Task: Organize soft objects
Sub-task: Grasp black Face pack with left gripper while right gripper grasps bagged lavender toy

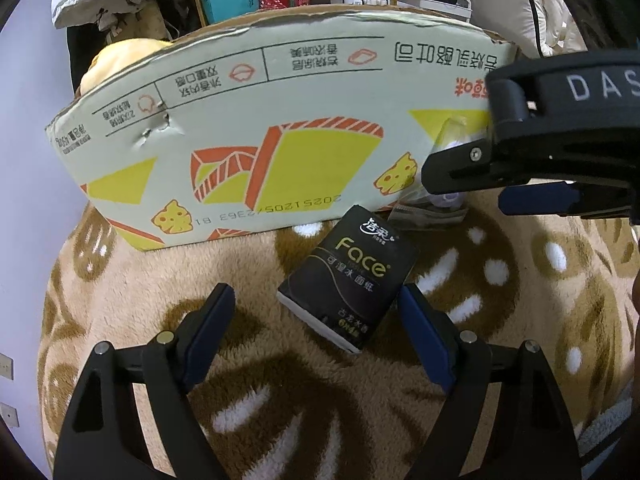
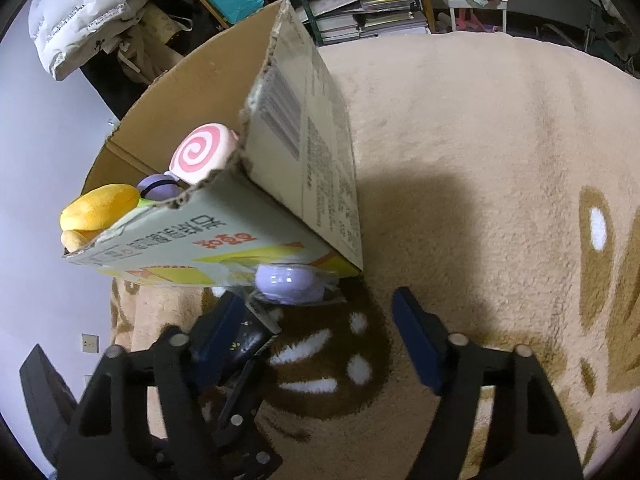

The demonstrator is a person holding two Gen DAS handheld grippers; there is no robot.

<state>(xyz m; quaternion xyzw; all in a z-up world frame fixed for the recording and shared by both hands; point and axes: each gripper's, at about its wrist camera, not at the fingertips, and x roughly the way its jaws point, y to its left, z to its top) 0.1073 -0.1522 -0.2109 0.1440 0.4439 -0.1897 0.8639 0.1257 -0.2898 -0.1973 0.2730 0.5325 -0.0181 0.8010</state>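
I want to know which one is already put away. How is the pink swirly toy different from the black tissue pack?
The pink swirl toy is round, pink and white; the black tissue pack is boxy and dark with writing. The toy sits inside the cardboard box; the pack lies outside on the tan blanket, between the open left gripper's fingers. Neither is gripped.

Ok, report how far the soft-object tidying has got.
Done: the cardboard box already holds a pink swirl plush and a yellow plush. In hand: nothing; the left gripper is open around the tissue pack, the right gripper open near the bagged purple toy. Left: both items.
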